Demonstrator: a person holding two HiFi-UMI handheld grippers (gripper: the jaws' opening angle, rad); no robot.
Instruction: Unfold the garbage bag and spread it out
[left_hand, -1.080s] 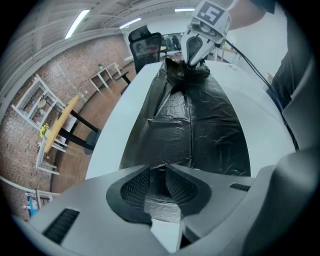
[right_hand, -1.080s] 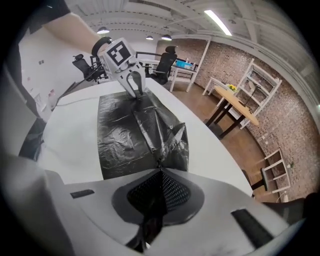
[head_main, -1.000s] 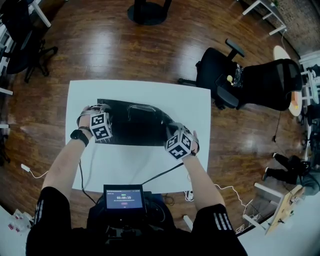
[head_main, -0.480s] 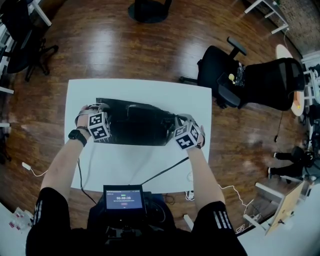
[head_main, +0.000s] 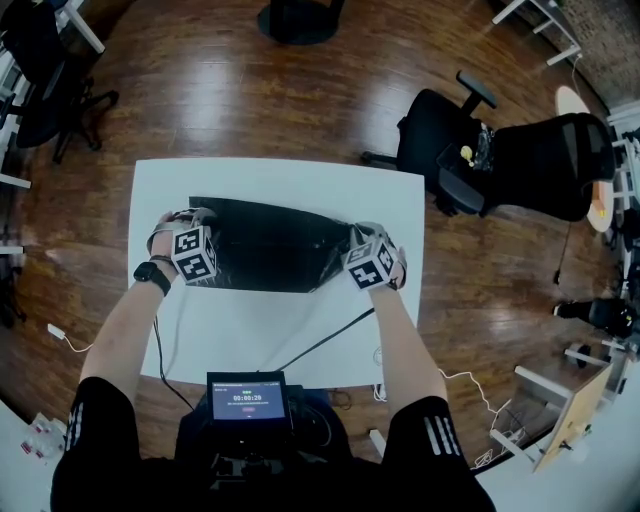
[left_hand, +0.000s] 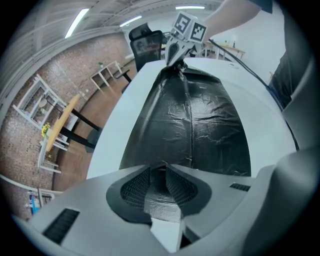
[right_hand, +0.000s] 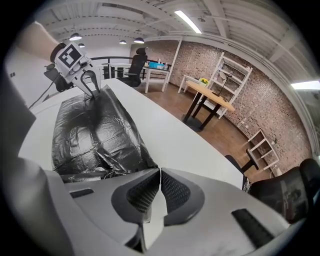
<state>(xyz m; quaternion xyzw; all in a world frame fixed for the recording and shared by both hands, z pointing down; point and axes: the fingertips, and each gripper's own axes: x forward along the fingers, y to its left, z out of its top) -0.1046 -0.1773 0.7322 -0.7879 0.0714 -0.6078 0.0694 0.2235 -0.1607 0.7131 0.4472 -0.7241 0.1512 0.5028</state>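
Black, one garbage bag (head_main: 275, 245), its ends pinched by two: left claw (left_hand: 159, 174) and right claw (right_hand: 159, 172).

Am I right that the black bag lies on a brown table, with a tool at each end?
No: the table is white, not brown, as the head view shows. The bag lies on it, left tool and right tool at its ends.

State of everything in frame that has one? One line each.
garbage bag: flat on the table, creased, stretched between both tongs.
left tongs: shut on the garbage bag's left end.
right tongs: shut on its right end.
screen: lit.
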